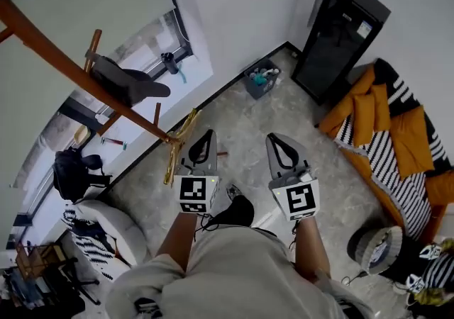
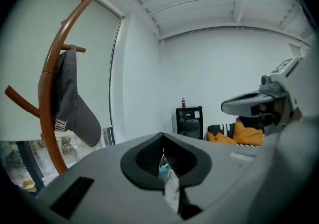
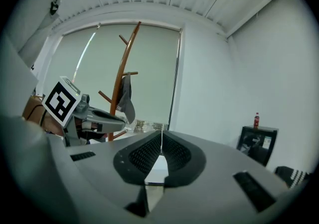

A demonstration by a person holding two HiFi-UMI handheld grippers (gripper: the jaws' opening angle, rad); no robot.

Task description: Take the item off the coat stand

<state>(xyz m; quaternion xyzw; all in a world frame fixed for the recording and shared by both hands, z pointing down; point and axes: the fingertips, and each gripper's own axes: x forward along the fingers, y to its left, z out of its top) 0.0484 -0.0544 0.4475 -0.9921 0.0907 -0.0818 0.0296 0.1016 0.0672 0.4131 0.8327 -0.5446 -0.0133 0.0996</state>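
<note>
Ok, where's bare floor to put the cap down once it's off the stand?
Bare floor lies straight ahead, between the crate by the wall, the black cabinet and the orange bedding. Crowded: bag and white chair by the coat stand on the left, shoes at lower right.

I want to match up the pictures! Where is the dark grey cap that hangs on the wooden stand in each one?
Head view: the dark grey fabric cap is at the upper left, on a peg.
Left gripper view: the cap hangs at the left, below a peg.
Right gripper view: the cap is small, left of centre.
Shared landmark: the curved brown wooden coat stand that holds it.
</note>
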